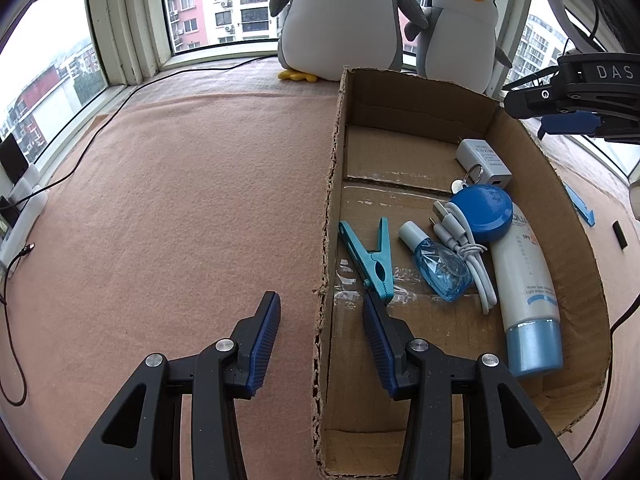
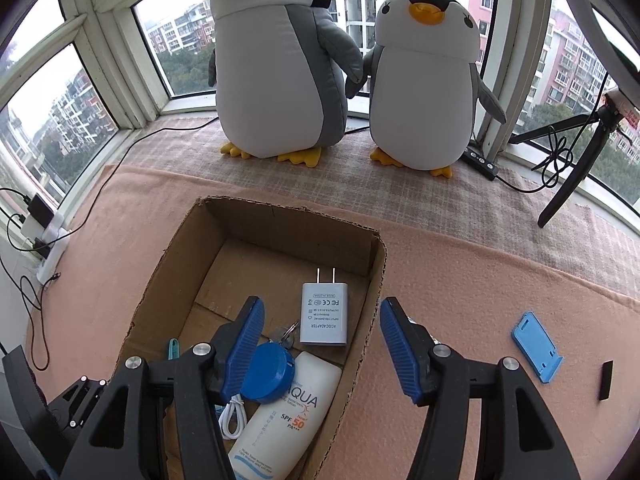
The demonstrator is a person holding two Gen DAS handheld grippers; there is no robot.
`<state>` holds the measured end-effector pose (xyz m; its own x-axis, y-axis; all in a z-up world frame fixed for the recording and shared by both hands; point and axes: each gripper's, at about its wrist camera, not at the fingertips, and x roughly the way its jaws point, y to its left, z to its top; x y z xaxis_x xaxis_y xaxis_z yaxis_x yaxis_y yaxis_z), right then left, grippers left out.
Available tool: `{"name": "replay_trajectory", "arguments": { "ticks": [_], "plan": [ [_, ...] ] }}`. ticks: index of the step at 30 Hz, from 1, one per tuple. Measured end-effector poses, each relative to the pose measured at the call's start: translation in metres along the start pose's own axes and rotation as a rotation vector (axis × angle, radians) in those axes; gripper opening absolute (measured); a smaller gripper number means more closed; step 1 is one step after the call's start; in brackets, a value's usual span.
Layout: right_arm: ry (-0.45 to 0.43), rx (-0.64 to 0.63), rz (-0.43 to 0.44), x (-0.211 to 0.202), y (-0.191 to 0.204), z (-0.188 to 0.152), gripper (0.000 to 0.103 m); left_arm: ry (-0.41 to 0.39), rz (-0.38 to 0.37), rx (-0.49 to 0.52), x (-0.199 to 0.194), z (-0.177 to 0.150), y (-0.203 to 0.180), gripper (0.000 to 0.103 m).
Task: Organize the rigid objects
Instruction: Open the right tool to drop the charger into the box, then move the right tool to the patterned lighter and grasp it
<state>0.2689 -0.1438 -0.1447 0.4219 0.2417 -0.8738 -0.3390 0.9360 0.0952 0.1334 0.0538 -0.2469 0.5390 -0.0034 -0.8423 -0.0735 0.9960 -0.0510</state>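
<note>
Cardboard box [image 1: 520, 184] holds clip [image 1: 370, 258], bottle [image 1: 440, 268], cable [image 1: 468, 248], tube [image 1: 528, 292], charger [image 1: 482, 162]. Left gripper [image 1: 320, 312] spread wide, empty, straddling box's left wall, clip at right fingertip. Right gripper [image 2: 320, 320] spread, empty, above charger [image 2: 324, 314]; blue stand [image 2: 536, 350] lies right of it, outside.

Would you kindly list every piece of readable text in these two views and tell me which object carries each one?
"AQUA" and "SPF 50 PA": sunscreen tube in the cardboard box.
"AC/DC ADAPTER", printed upside down: white charger; the finer specification lines beneath are too small to read.
"DAS": body of the right gripper, seen from the left wrist camera.
Small lines lower on the tube are blurred beyond reading.
</note>
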Motion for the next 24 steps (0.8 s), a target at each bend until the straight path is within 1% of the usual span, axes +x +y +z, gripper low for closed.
{"name": "replay_trajectory", "arguments": {
  "ticks": [4,6,10,15,21,24],
  "plan": [
    [-0.008,0.0,0.002,-0.004,-0.001,0.0,0.057,0.0,0.0,0.0,0.0,0.0,0.0,0.047],
    [-0.008,0.005,0.006,-0.006,-0.003,-0.002,0.059,0.0,0.0,0.0,0.0,0.0,0.0,0.047],
    [-0.013,0.021,0.013,-0.013,-0.014,-0.008,0.06,0.0,0.002,0.003,0.0,0.0,0.0,0.047],
    [-0.028,0.069,0.01,-0.028,-0.042,-0.017,0.06,0.001,0.004,0.007,-0.001,0.001,0.0,0.047],
    [-0.039,0.142,-0.018,-0.045,-0.087,-0.032,0.06,0.001,0.007,0.008,-0.001,0.001,-0.001,0.047],
    [-0.032,0.175,-0.004,-0.048,-0.108,-0.038,0.06,0.002,0.011,0.012,-0.001,0.001,-0.001,0.047]
  ]
}}
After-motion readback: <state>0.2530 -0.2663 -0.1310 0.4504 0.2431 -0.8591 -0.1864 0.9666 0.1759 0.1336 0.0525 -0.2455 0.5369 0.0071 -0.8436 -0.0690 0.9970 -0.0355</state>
